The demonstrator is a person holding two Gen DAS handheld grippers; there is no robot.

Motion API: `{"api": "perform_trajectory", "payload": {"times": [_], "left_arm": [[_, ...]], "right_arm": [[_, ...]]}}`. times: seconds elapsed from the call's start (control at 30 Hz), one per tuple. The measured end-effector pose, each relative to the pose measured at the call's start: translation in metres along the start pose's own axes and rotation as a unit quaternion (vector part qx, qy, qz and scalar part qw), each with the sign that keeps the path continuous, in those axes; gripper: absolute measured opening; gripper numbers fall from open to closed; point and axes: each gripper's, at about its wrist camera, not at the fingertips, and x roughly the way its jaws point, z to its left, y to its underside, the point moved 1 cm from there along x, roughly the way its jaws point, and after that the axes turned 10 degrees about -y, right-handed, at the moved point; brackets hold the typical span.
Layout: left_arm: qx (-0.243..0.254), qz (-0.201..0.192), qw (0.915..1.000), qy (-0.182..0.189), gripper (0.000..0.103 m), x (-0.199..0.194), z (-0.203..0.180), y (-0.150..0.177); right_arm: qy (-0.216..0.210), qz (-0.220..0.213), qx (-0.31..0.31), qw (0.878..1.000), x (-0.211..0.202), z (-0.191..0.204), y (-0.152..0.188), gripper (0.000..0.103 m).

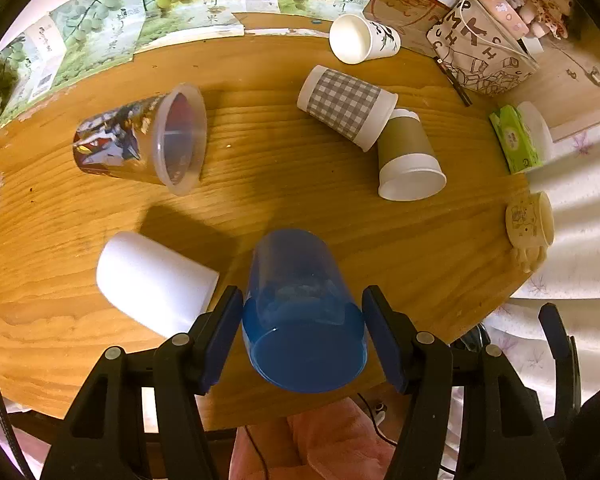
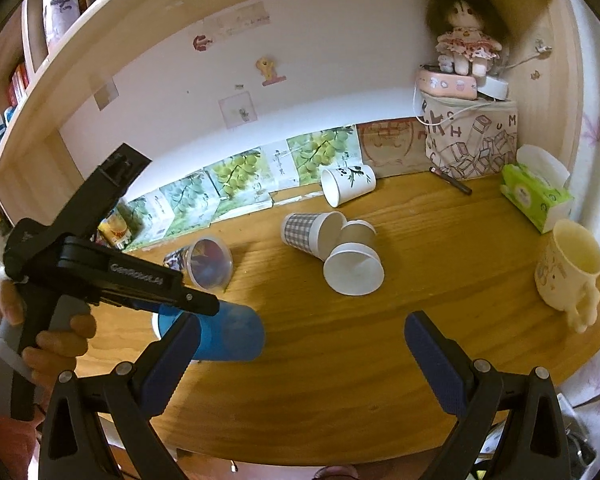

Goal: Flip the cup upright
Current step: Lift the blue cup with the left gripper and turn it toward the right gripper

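A translucent blue plastic cup point(image 1: 302, 316) sits between the pads of my left gripper point(image 1: 302, 336), its base toward the camera and its mouth pointing away. The left pad touches it; a small gap shows at the right pad. In the right wrist view the blue cup point(image 2: 228, 334) is held on its side above the wooden table point(image 2: 340, 360) by the left gripper's black body point(image 2: 112, 276). My right gripper point(image 2: 300, 364) is open and empty over the table's front.
Lying on their sides: a white cup point(image 1: 156, 280), a printed clear cup point(image 1: 148, 140), a checked cup point(image 1: 344, 106), an olive-banded cup point(image 1: 408, 156), a white paper cup point(image 1: 362, 38). A cream mug point(image 2: 568, 272) stands upright at right. Tissue box point(image 2: 536, 196) and bag point(image 2: 472, 136) behind.
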Motion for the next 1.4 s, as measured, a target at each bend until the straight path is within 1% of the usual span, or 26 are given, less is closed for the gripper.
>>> {"api": "perform_trajectory", "payload": {"times": [0.23, 0.33, 0.4, 0.5, 0.7, 1.03, 1.17, 1.27, 1.4], "left_arm": [[-0.004, 0.002, 1.0000, 0.008, 0.066, 0.007, -0.007, -0.005], [-0.003, -0.003, 1.0000, 0.008, 0.066, 0.009, -0.009, -0.001], [-0.003, 0.003, 1.0000, 0.008, 0.066, 0.013, -0.009, 0.003], [-0.004, 0.003, 0.9998, 0.018, 0.066, 0.013, -0.009, 0.010], [0.001, 0.003, 0.9998, 0.021, 0.066, 0.011, -0.011, 0.028], [0.003, 0.047, 0.9987, 0.021, 0.065, 0.033, -0.017, 0.057], [-0.012, 0.056, 0.9982, 0.017, 0.060, 0.041, -0.015, 0.061], [-0.021, 0.052, 0.9981, 0.027, 0.060, 0.041, -0.014, 0.061], [-0.018, 0.049, 0.9984, 0.022, 0.060, 0.040, -0.015, 0.062]], "right_arm": [[-0.001, 0.014, 0.004, 1.000, 0.012, -0.014, -0.015, 0.102], [-0.008, 0.020, 0.006, 1.000, 0.017, -0.019, -0.020, 0.102], [-0.012, 0.027, 0.006, 1.000, 0.021, -0.023, -0.021, 0.102], [-0.018, 0.034, 0.013, 0.999, 0.024, -0.026, -0.022, 0.102], [-0.034, 0.047, 0.043, 0.997, 0.024, -0.030, -0.017, 0.102], [-0.044, 0.079, 0.077, 0.993, 0.025, -0.035, -0.004, 0.102], [-0.052, 0.099, 0.094, 0.989, 0.030, -0.039, 0.002, 0.102], [-0.060, 0.112, 0.110, 0.986, 0.034, -0.041, 0.007, 0.102], [-0.069, 0.125, 0.131, 0.981, 0.039, -0.045, 0.011, 0.102]]}}
